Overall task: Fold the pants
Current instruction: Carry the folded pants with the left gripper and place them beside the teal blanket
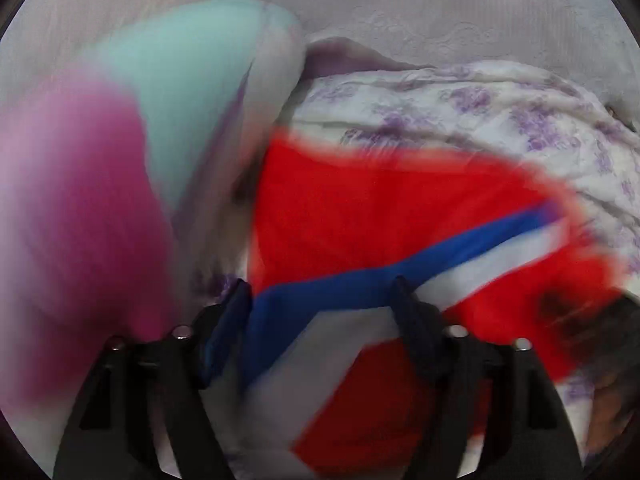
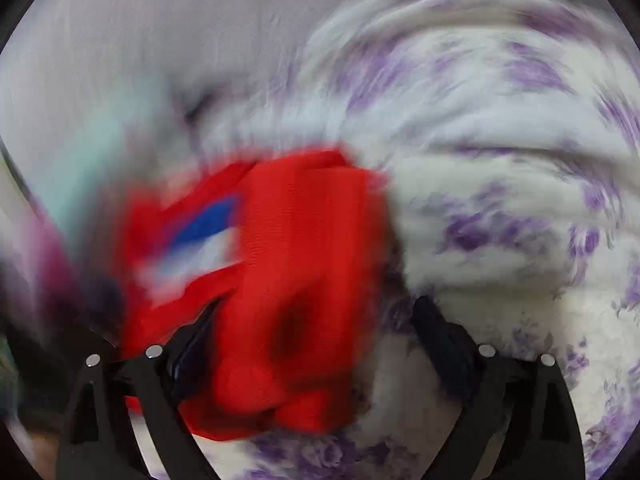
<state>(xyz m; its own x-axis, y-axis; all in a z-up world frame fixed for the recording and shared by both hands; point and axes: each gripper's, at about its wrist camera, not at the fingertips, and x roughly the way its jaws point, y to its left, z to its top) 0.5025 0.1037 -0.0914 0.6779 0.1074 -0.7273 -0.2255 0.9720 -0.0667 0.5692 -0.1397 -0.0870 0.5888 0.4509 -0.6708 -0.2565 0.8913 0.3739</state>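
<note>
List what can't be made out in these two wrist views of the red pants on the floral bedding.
- Left wrist: red pants with blue and white stripe smeared by motion; fold state unreadable.
- Left wrist: pink and teal fabric blurred, unidentifiable.
- Right wrist: pants fill the right gripper; blur hides any pinch.
- Left gripper: grip unclear.

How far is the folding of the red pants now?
Done: the red pants look bunched or doubled on the floral bedding, not folded neatly. In hand: both the left gripper and right gripper are open around the cloth; blur hides any grip. Left: flatten and finish the fold.
</note>
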